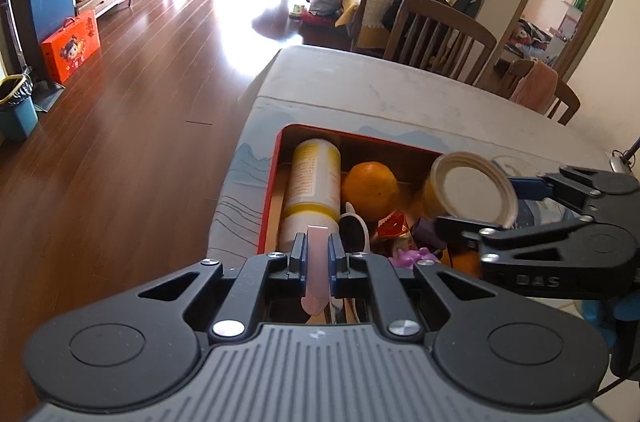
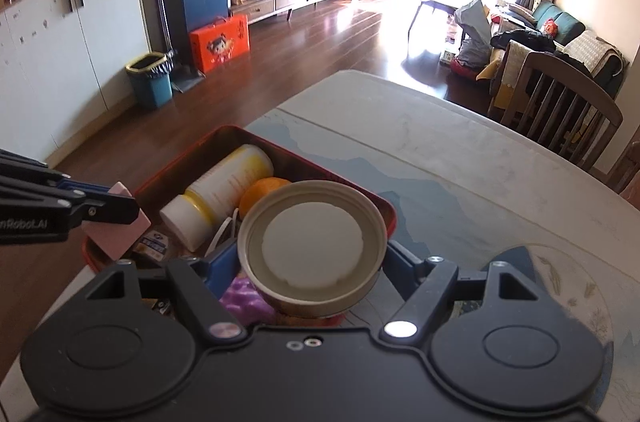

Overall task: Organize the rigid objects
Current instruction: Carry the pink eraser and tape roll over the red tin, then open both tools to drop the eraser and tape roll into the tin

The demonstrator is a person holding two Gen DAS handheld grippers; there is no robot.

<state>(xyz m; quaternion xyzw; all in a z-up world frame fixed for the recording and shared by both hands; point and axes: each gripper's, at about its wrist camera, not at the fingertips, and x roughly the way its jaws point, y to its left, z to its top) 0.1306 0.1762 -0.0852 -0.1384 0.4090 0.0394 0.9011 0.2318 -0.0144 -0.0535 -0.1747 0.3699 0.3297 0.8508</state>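
A red-walled box [image 1: 275,178] [image 2: 180,158] stands on the pale table [image 1: 400,94] near its left edge. In it lie a white and yellow bottle [image 1: 312,178] [image 2: 224,190], an orange [image 1: 370,188] [image 2: 260,192], a purple thing [image 2: 240,298] and small packets. My left gripper [image 1: 316,242] [image 2: 120,208] is shut on a flat pink block [image 1: 316,270] [image 2: 116,234] over the box's near left part. My right gripper [image 2: 312,258] [image 1: 480,204] is shut on a round can [image 2: 312,242] [image 1: 468,186] with a beige rim and white end, tilted above the box's right side.
Wooden chairs [image 1: 436,34] [image 2: 560,102] stand along the table's far side. A round patterned mat [image 2: 568,286] lies on the table at the right. To the left the wooden floor [image 1: 140,102] lies well below, with a teal bin [image 2: 150,82] and an orange case [image 2: 220,42].
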